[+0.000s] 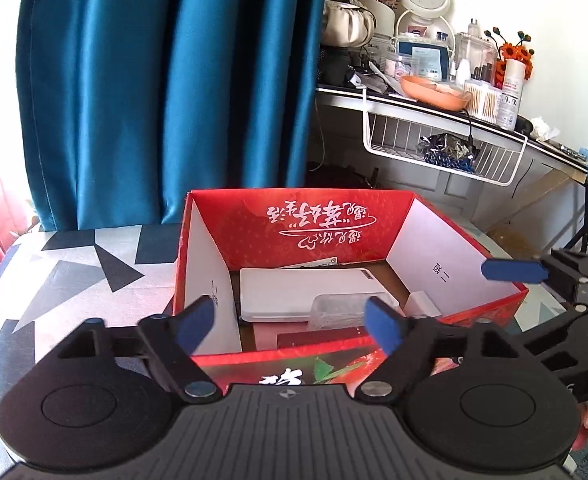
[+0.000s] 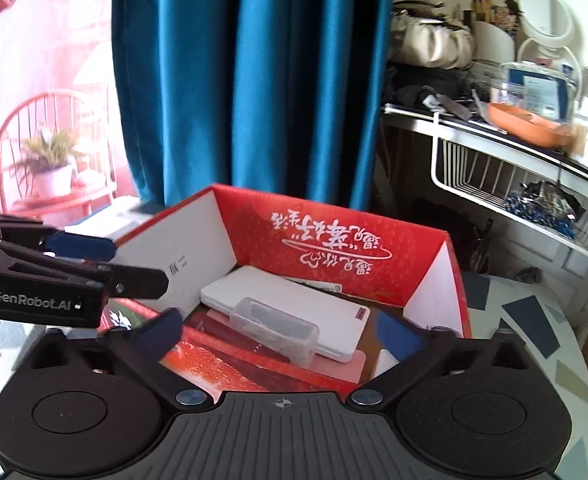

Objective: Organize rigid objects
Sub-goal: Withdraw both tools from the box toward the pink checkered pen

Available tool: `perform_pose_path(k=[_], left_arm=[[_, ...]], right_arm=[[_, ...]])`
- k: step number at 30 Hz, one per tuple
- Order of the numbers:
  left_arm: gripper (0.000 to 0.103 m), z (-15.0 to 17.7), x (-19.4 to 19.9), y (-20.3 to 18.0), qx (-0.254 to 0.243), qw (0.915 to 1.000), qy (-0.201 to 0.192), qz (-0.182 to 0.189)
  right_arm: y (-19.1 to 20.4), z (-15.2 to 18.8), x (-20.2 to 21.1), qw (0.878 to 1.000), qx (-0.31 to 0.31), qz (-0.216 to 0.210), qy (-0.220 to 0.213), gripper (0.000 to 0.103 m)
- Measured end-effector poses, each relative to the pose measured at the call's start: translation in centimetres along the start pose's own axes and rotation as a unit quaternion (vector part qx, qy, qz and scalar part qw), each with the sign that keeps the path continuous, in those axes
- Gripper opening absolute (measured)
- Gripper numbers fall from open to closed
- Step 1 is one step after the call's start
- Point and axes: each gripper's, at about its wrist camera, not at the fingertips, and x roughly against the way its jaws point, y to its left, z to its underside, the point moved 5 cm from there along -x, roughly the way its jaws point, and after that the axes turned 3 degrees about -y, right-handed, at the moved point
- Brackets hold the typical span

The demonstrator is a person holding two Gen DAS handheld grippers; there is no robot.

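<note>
Inside the red box [image 2: 333,232] on the bench [image 1: 74,272], a clear plastic case [image 2: 274,332] lies atop a white flat case [image 2: 294,300]. Left gripper [image 1: 294,324] and right gripper [image 2: 282,334] hover released, jaws wide, grasping nothing.

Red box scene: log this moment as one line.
left gripper: jaws open, empty | right gripper: jaws open, empty | red box: clear plastic case atop white flat device inside

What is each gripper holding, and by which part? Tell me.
Nothing is held: the left gripper and right gripper both stand open above the red box.
</note>
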Motion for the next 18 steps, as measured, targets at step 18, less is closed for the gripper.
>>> perform_pose_path(k=[18], left_arm=[[0.102, 3.6, 1.4, 4.2, 0.012, 0.9981, 0.052, -0.031]], right_arm=[[4.1, 4.4, 3.4, 0.999, -0.002, 0.027, -0.037, 0.103]])
